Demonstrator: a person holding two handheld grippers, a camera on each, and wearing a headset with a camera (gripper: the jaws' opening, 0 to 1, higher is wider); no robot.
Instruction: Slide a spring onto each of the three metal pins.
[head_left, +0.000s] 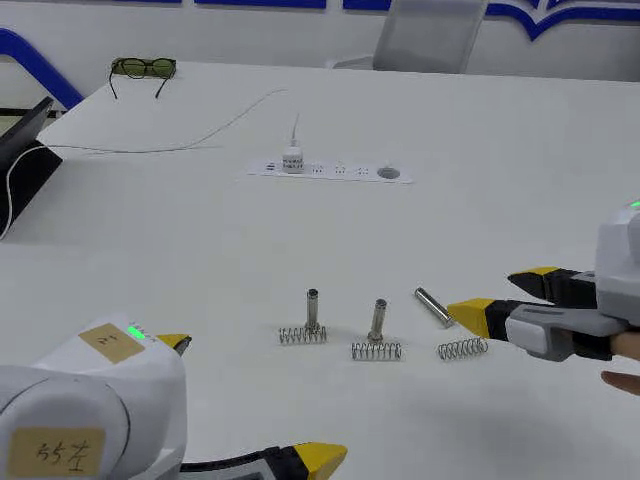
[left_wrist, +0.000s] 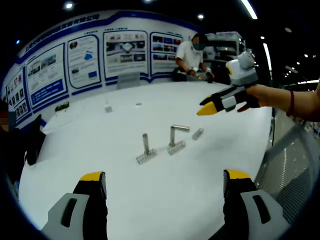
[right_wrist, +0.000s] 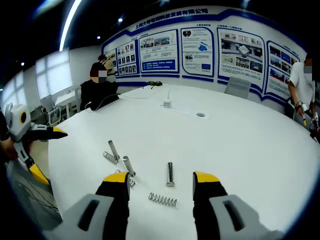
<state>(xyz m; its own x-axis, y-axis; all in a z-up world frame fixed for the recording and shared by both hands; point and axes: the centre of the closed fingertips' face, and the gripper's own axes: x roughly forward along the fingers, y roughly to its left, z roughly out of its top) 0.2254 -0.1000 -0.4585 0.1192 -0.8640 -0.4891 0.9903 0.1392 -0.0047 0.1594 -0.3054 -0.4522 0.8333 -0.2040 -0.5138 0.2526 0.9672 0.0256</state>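
Nearest, left gripper (head_left: 246, 400): jaws spread wide with nothing between them, low at the table's near edge, well apart from the parts.
Springs: three short wire coils lying flat on the white table (head_left: 200, 230): left spring (head_left: 302, 335), middle spring (head_left: 376, 350), right spring (head_left: 462, 348). None is on a pin.
Spring handling: probably very light and soft along the axis, so a hard pinch could squash one or flick it away. Best nipped gently across the coil near one end, leaving the other mouth free for the pin.
Pins: three smooth metal pins just behind the springs. The left pin (head_left: 312, 310) and middle pin (head_left: 378, 320) stand upright, each with a spring at its foot; the lying pin (head_left: 433, 306) rests on its side.
Pin handling: stiff and slippery-looking. The upright two would likely topple at a nudge and the lying pin would likely roll, so grip its shank near one end and keep the other end clear.
Right gripper (head_left: 500, 295): jaws parted and empty, lower tip just beside the lying pin's near end, above the right spring. In the right gripper view that coil sits low between the jaws.
Power strip (head_left: 330, 171): one, carrying one white plug (head_left: 293, 158).
Glasses (head_left: 143, 68): one green-tinted pair, far left.
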